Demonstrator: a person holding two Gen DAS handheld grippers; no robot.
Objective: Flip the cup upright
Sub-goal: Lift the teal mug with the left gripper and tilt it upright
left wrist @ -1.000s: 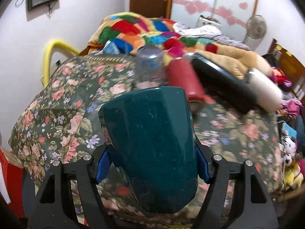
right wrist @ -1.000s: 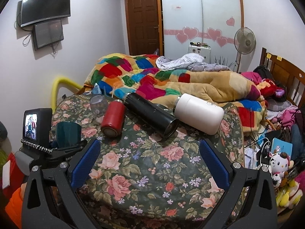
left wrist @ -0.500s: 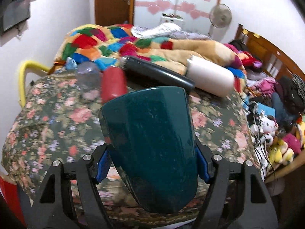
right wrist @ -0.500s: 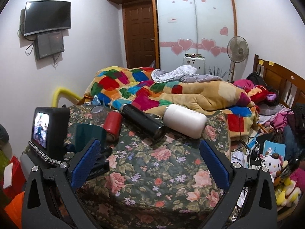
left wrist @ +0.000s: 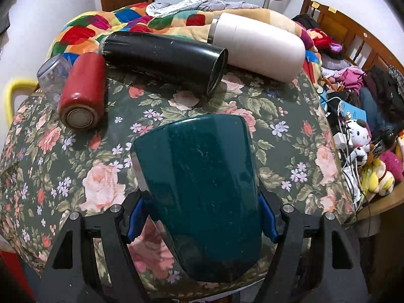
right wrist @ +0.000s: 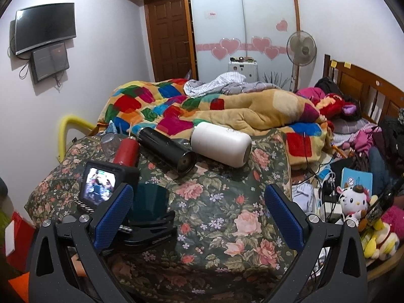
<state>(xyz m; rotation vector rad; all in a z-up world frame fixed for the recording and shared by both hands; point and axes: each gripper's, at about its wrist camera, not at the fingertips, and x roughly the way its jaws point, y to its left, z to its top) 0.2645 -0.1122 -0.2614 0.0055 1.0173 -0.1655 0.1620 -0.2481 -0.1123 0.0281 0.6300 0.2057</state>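
Here the left gripper's [left wrist: 202, 217] blue pads [left wrist: 135, 221] clamp the teal cup [left wrist: 199, 189] from both sides, holding it clear above the near edge of the floral table [left wrist: 290, 126], probably so it can be turned over freely; which end is the mouth cannot be told. The right gripper [right wrist: 199, 214] hangs with fingers wide and empty over the table's near right part, seemingly kept out of the way. Along the far edge lie a red flask [left wrist: 83, 91], a black flask [left wrist: 164, 58] and a white bottle [left wrist: 257, 48], well apart from the cup.
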